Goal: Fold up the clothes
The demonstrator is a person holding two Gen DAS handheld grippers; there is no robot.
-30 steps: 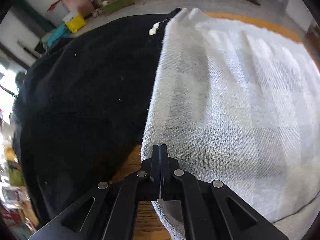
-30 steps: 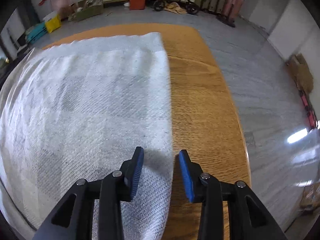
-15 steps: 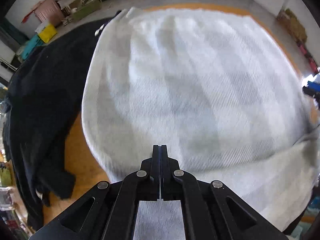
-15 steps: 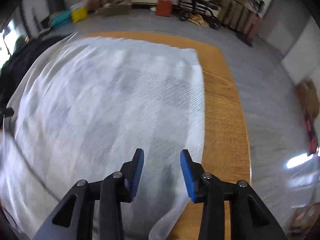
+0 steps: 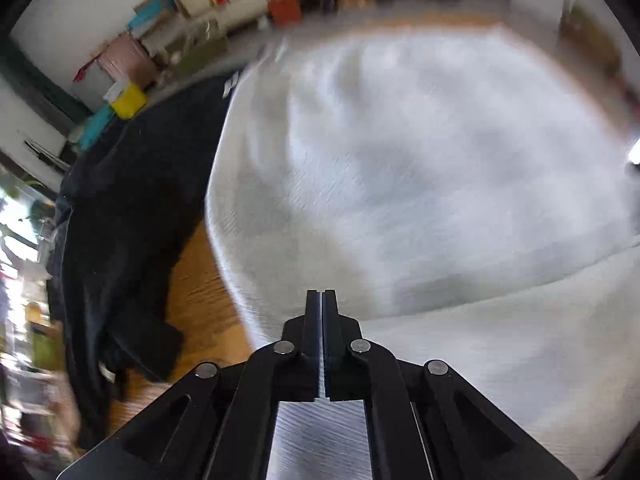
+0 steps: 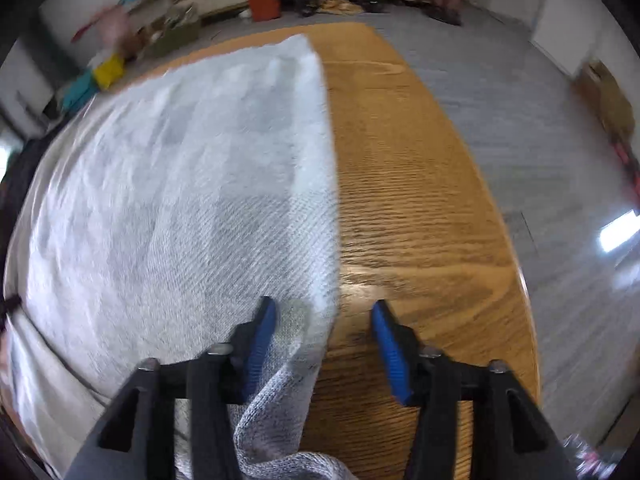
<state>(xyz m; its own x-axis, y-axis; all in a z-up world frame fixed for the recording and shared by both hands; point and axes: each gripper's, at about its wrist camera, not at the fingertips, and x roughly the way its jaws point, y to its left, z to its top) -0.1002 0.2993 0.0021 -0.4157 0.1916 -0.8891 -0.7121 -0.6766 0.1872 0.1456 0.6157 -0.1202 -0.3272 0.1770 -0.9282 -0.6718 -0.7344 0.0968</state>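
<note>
A large white knit garment lies spread over a wooden table; it also shows in the right wrist view. My left gripper is shut on the garment's near edge, with cloth pinched between the fingers and lifted. My right gripper is open above the garment's right edge, with a bunched fold of cloth between and below its blue pads.
A black garment lies on the table to the left of the white one. The bare wooden strip runs along the right, with its edge dropping to a grey floor. Boxes and clutter stand far behind.
My left gripper has lifted and pulled the white garment's near edge back, so a fold now lies over it. My right gripper has opened wider and shifted toward the garment's right edge.
</note>
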